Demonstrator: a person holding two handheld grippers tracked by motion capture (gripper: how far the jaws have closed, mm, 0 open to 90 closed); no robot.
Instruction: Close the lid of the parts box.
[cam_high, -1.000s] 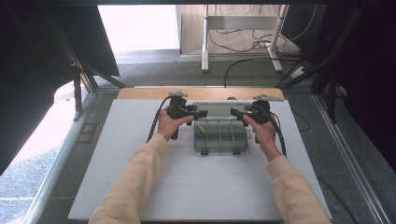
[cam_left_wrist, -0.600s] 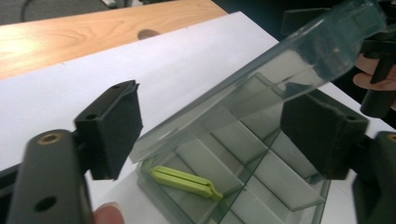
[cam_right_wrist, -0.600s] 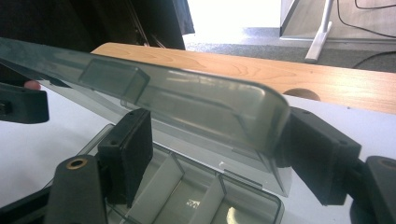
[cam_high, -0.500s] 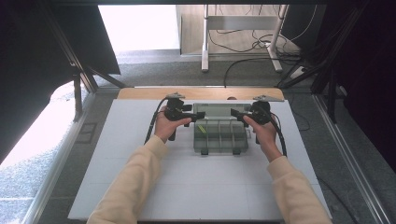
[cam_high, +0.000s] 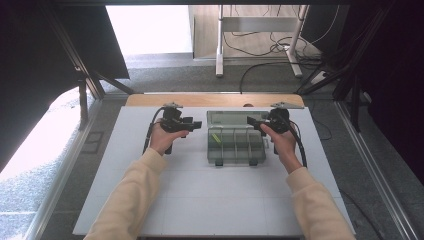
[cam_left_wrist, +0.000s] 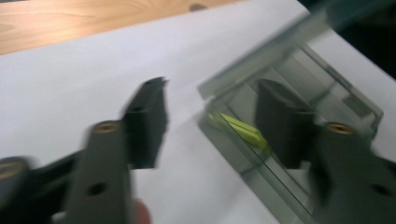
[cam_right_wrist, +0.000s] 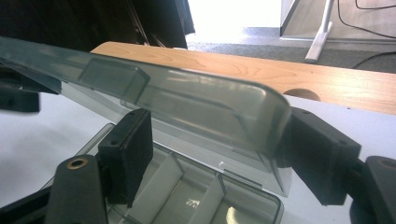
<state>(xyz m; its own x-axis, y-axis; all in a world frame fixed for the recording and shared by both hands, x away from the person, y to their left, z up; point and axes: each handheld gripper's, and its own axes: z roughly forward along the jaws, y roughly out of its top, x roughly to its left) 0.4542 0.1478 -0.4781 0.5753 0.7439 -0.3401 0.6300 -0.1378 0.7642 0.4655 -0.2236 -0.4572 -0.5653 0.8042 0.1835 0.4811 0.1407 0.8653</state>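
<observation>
One tongs, left (cam_high: 196, 124), off box (cam_high: 235, 140), closing empty.

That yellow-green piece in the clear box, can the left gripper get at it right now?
Probably yes. The lid is raised, held up by the right gripper, so the yellow-green piece lies uncovered at the box's left end. The left gripper, jaws apart with nothing between them, sits beside that end.
</observation>
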